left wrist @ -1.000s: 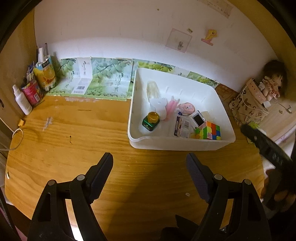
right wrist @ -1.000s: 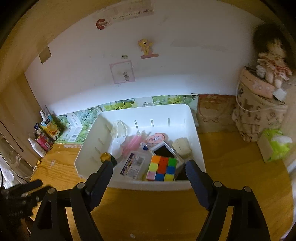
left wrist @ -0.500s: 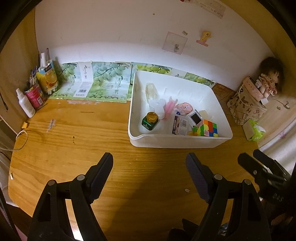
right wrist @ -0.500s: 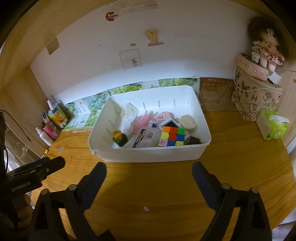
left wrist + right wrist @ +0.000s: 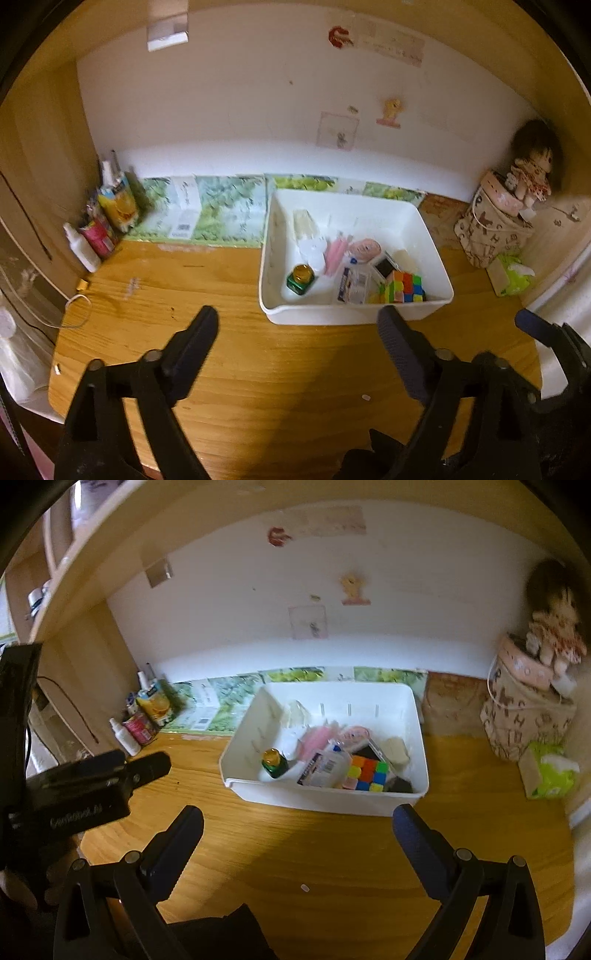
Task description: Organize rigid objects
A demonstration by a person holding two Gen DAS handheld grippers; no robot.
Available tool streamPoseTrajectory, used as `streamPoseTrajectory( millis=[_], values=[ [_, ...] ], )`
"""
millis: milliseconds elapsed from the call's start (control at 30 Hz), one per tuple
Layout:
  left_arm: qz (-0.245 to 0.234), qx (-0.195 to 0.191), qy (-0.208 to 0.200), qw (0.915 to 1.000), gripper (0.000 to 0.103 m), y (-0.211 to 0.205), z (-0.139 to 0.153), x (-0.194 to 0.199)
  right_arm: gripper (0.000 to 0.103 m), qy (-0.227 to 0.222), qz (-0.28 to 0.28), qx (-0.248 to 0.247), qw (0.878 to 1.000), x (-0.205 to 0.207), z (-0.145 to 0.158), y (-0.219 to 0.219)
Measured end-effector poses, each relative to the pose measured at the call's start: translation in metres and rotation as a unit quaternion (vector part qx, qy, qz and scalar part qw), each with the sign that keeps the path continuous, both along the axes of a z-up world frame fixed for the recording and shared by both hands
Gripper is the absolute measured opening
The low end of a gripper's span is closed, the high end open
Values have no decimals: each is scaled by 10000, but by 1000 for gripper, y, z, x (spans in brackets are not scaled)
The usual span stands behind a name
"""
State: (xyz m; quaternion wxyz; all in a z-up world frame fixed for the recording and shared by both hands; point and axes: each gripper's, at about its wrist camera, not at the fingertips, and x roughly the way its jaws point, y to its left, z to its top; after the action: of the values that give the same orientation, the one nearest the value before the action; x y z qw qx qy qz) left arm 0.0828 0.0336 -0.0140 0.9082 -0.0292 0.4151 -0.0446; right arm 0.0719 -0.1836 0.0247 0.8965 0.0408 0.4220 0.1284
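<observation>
Both claws hang released and empty, jaws having just widened: left gripper [image 5: 297, 334], right gripper [image 5: 297, 829]. At twelve o'clock from each, well apart, sits the white rectangular plastic bin [image 5: 325, 799], long axis crosswise, holding the multicoloured puzzle cube [image 5: 367, 773]; neither hand is clearly nearer.

A wooden worktop [image 5: 280, 373] runs to a white wall [image 5: 240, 110] bearing small stickers and a paper note. Flattened green leaf-print cartons [image 5: 207, 214] lean along the wall's base. In the far left corner stand a white spray bottle [image 5: 82, 248], a pink can [image 5: 96, 236] and a yellow juice carton [image 5: 118, 206]. At the far right, a doll [image 5: 556, 622] sits on a patterned drawstring bag [image 5: 524, 720], with a green tissue pack [image 5: 550, 773] just beside it. A thin white cable [image 5: 75, 312] loops over the left edge.
</observation>
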Motion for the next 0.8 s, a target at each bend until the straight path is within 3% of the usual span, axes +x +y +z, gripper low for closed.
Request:
streamPoseTrajectory(
  millis=[67, 333, 800],
  values=[
    [59, 53, -41, 10000, 98, 0, 1, -2, 102, -45, 45, 58, 10000, -2, 1, 1],
    [180, 162, 50, 9997, 101, 4, -7, -12, 102, 233, -203, -94, 9995, -5, -12, 4],
    [309, 521, 87, 9981, 102, -9, -19, -13, 102, 430, -484, -117, 9978, -4, -25, -6]
  ],
)
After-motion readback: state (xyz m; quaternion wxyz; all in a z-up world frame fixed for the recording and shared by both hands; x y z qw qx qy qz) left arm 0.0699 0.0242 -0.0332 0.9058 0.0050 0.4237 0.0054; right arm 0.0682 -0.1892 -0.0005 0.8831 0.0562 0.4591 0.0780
